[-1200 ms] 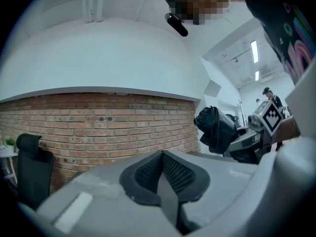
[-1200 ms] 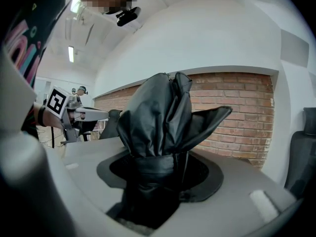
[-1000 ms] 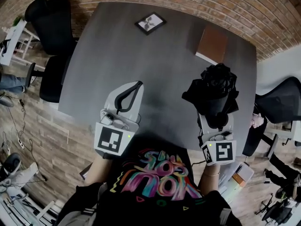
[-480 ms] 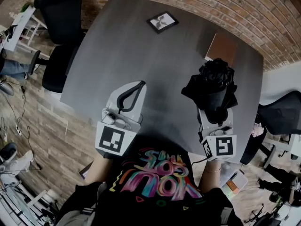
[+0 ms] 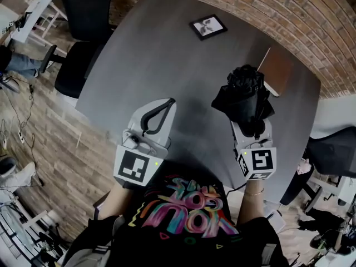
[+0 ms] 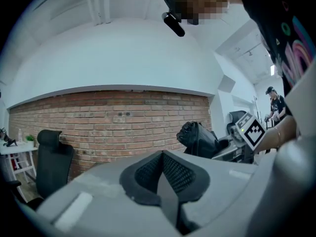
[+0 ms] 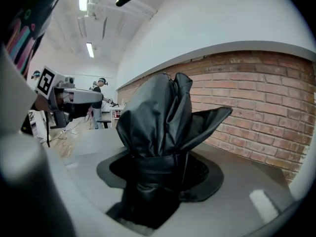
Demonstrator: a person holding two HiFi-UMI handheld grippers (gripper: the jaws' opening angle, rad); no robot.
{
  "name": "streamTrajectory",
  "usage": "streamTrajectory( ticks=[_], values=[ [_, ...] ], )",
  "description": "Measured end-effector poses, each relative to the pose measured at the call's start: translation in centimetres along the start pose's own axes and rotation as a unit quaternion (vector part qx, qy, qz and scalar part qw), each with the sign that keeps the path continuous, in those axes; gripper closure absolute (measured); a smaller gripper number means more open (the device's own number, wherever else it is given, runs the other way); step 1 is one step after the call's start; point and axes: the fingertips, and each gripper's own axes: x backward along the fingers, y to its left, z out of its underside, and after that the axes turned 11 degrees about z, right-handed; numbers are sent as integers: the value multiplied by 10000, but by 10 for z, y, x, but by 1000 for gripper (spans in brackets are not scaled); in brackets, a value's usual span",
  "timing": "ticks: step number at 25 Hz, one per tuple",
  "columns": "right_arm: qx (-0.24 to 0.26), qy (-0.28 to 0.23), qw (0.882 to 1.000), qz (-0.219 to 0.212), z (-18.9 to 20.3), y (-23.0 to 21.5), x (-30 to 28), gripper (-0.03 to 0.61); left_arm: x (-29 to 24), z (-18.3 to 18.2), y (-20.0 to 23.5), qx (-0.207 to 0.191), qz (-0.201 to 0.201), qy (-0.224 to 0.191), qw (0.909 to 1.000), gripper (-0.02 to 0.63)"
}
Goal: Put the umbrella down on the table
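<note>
A folded black umbrella (image 5: 245, 96) stands out of my right gripper (image 5: 251, 124), which is shut on its lower end. In the right gripper view the crumpled black canopy (image 7: 160, 117) rises from between the jaws and hides the pads. It hangs above the right part of the dark grey table (image 5: 167, 60). My left gripper (image 5: 167, 104) is over the table's near edge, its black pads (image 6: 170, 174) pressed together with nothing between them. From the left gripper view the umbrella (image 6: 197, 136) shows off to the right.
A framed picture (image 5: 208, 26) lies at the far side of the table, and a brown notebook (image 5: 276, 70) sits just beyond the umbrella. Black office chairs (image 5: 78, 43) stand at the left, another chair (image 5: 334, 152) at the right. A brick wall (image 5: 267, 4) runs behind.
My right gripper has carried the umbrella forward over the table and somewhat lower. The left gripper has shifted slightly forward, still shut.
</note>
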Motion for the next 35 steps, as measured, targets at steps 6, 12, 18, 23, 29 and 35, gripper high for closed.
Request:
streamTrajectory(
  ticks=[6, 12, 18, 23, 29, 35],
  values=[
    [157, 397, 9989, -201, 28, 9, -33, 324, 6, 7, 7, 122, -154, 30, 9998, 615],
    [298, 721, 9963, -347, 59, 17, -62, 322, 4, 9, 11, 74, -169, 105, 9998, 615],
    [559, 1024, 9918, -514, 91, 27, -79, 322, 2, 15, 12, 133, -142, 201, 9996, 615],
    [712, 1343, 9868, -550, 115, 29, -93, 322, -1, 21, 13, 195, -164, 268, 9993, 615],
    [830, 1725, 9798, -583, 141, 28, -108, 322, -3, 23, 16, 215, -187, 325, 9991, 615],
    [916, 2036, 9733, -526, 155, 29, -119, 322, -6, 26, 19, 186, -205, 376, 9989, 615]
  ],
)
